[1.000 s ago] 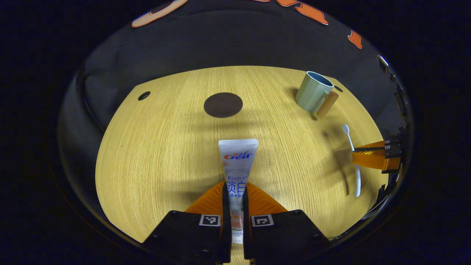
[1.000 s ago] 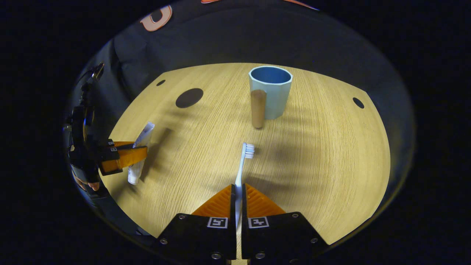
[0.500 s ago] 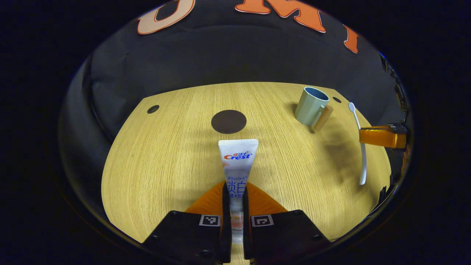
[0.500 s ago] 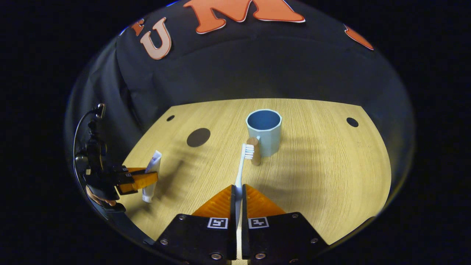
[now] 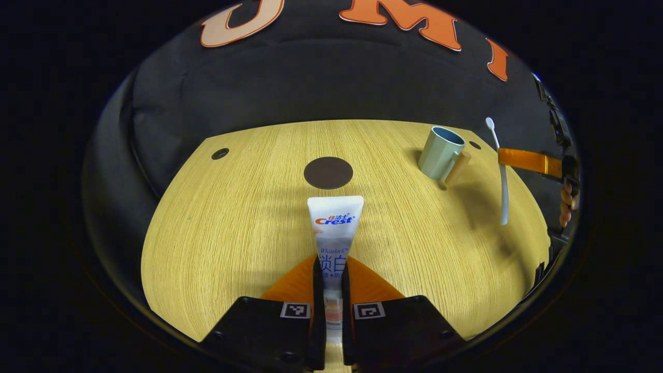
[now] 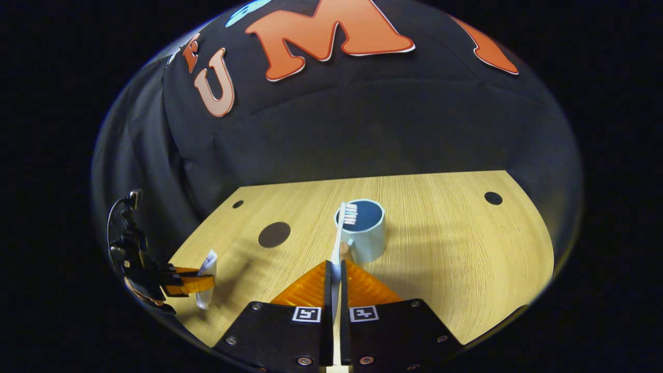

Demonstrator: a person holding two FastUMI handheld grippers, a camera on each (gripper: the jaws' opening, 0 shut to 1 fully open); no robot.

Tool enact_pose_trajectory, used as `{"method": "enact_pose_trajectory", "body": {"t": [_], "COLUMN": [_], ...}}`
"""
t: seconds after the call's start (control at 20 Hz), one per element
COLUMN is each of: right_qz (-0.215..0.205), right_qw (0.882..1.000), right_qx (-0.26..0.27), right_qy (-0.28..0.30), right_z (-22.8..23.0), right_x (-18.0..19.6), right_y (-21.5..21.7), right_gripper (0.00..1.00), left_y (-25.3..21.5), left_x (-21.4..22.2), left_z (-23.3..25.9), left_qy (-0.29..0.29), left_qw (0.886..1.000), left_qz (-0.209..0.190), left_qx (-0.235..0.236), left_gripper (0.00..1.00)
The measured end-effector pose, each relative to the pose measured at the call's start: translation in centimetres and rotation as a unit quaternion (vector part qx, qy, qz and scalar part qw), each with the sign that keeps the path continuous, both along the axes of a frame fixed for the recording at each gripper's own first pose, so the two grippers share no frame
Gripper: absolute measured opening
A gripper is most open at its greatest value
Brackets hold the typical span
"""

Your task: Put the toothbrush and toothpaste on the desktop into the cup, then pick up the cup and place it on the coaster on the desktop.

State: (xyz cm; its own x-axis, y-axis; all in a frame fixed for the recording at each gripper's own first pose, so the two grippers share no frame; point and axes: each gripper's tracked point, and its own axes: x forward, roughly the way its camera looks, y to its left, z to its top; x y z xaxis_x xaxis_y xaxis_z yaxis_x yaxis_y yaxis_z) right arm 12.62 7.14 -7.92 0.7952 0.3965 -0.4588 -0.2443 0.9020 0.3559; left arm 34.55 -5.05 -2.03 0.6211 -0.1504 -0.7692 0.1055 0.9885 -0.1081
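My left gripper (image 5: 331,277) is shut on a white toothpaste tube (image 5: 334,228), held above the wooden desktop (image 5: 233,228). The dark round coaster (image 5: 328,172) lies just beyond the tube's flat end. A pale green cup (image 5: 440,152) with a wooden handle stands at the far right. My right gripper (image 6: 335,272) is shut on a white toothbrush (image 6: 341,233), raised high so the bristle head lines up over the cup (image 6: 365,235) mouth. In the left gripper view the toothbrush (image 5: 501,171) hangs to the right of the cup. In the right gripper view the toothpaste tube (image 6: 207,280) sits at the far left.
The desktop (image 6: 456,248) has small dark holes (image 6: 492,198) near its back corners. The booth's black cloth wall rises behind the table. A person's hand (image 5: 567,204) holds the right gripper at the edge of the left gripper view.
The right gripper has lifted the toothbrush well above the desktop and carried it toward the cup. The left gripper has risen slightly with the toothpaste, still shut.
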Motion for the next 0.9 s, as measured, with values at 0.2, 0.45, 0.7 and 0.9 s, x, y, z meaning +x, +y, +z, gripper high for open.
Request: {"method": "enact_pose_trajectory", "body": {"t": [0.2, 0.45, 0.7, 0.9], "right_qz": [-0.016, -0.043, -0.08, -0.103], "right_qw": [0.998, 0.991, 0.984, 0.979], "right_qx": [0.018, 0.035, 0.058, 0.065], "right_qy": [-0.049, -0.12, -0.145, -0.164], "right_z": [2.4, 5.4, 6.5, 7.0], "right_x": [2.2, 4.7, 7.9, 9.8], "right_y": [-0.7, -1.4, -2.3, -3.3], "right_gripper": [0.06, 0.06, 0.06, 0.06], "left_y": [0.8, 0.6, 0.6, 0.5], "left_x": [0.1, -0.1, -0.1, 0.0], "left_z": [0.2, 0.8, 1.1, 0.9], "left_qy": [-0.012, -0.025, -0.028, -0.039], "left_qw": [1.0, 1.0, 0.999, 0.999], "left_qz": [0.007, 0.012, 0.011, 0.015], "left_qx": [-0.005, -0.011, -0.019, -0.017], "left_gripper": [0.16, 0.17, 0.17, 0.17]}}
